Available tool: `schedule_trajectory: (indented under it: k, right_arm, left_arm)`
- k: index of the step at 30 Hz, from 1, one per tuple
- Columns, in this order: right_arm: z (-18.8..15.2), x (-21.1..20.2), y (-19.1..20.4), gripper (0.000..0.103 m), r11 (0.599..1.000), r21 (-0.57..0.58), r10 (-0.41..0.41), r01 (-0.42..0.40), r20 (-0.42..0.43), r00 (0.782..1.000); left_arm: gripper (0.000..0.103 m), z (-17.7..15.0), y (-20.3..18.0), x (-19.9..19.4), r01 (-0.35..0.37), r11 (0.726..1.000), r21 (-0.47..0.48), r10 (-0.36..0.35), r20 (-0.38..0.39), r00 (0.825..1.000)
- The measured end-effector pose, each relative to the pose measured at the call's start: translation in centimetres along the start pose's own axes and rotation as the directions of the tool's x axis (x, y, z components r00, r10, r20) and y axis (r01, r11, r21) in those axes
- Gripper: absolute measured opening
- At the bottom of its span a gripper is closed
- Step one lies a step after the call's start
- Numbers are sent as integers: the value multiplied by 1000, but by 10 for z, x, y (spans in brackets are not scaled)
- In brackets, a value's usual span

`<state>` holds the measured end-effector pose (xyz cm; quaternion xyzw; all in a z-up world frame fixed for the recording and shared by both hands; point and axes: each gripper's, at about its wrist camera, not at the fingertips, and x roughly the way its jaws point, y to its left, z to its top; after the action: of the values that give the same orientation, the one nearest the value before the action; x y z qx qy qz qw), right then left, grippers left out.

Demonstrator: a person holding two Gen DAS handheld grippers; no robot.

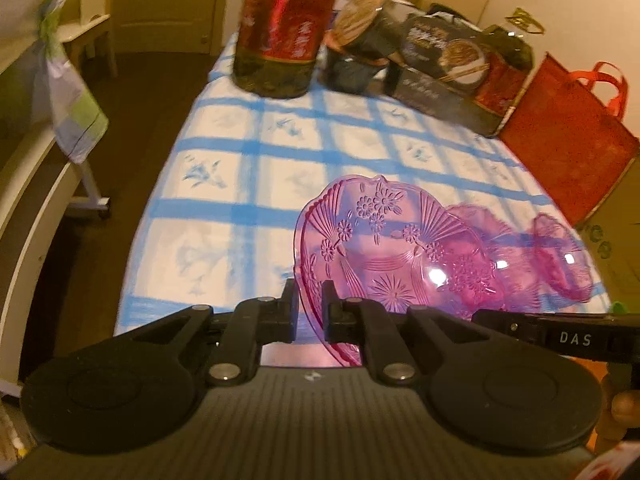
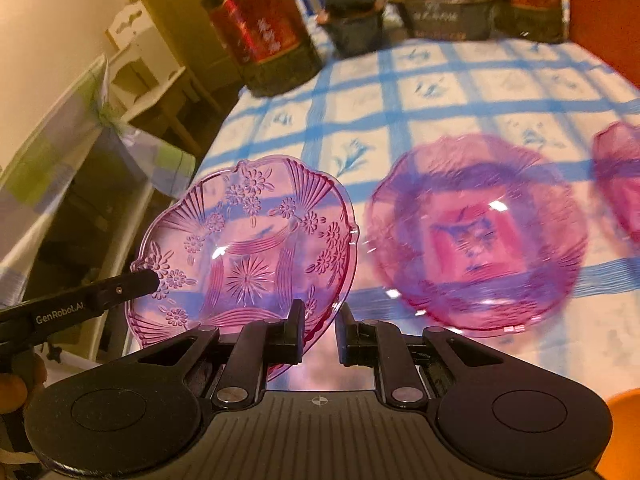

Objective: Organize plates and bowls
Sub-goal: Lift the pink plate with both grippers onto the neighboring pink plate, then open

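Note:
A clear pink plate (image 1: 384,248) with flower and fan embossing is held tilted above the blue-checked tablecloth (image 1: 248,152). My left gripper (image 1: 309,292) is shut on its near rim. In the right wrist view the same plate (image 2: 248,248) is pinched by my right gripper (image 2: 320,312) at its lower right rim, and the left gripper's finger (image 2: 120,288) grips its left rim. A second pink plate (image 2: 476,236) lies flat on the cloth to the right. A third pink dish (image 2: 620,176) sits at the right edge; it also shows in the left wrist view (image 1: 560,256).
A large dark bottle with a red label (image 1: 284,28) stands at the table's far end, beside dark boxes (image 1: 436,68). A red tote bag (image 1: 568,132) stands at the right. A cloth-draped shelf (image 1: 60,92) and dark floor lie left of the table edge.

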<state>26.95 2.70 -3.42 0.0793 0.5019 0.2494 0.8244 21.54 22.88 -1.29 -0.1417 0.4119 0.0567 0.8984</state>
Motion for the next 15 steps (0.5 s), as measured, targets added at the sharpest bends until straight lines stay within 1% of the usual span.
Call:
schedule_trajectory:
  k: [4,9,13,15]
  right_arm:
    - [3,-22,-21,16,999,24,-37,36,34,999]
    - [10,-43,-58,16,994,67,-92,87,67,994]
    - [19,-48,-84,16,988,92,-134,128,65,989]
    - [23,-46,-95,16,985,102,-143,137,53,988]
  left_arm:
    - [10,8,-33,3,44,998,41,-44,5,999]
    - [10,18,-78,23,89,991,98,-88,-18,996]
    - [10,22,-107,43,111,985,134,-105,-47,993]
    - [10,24,-119,54,110,982,152,-102,-60,993]
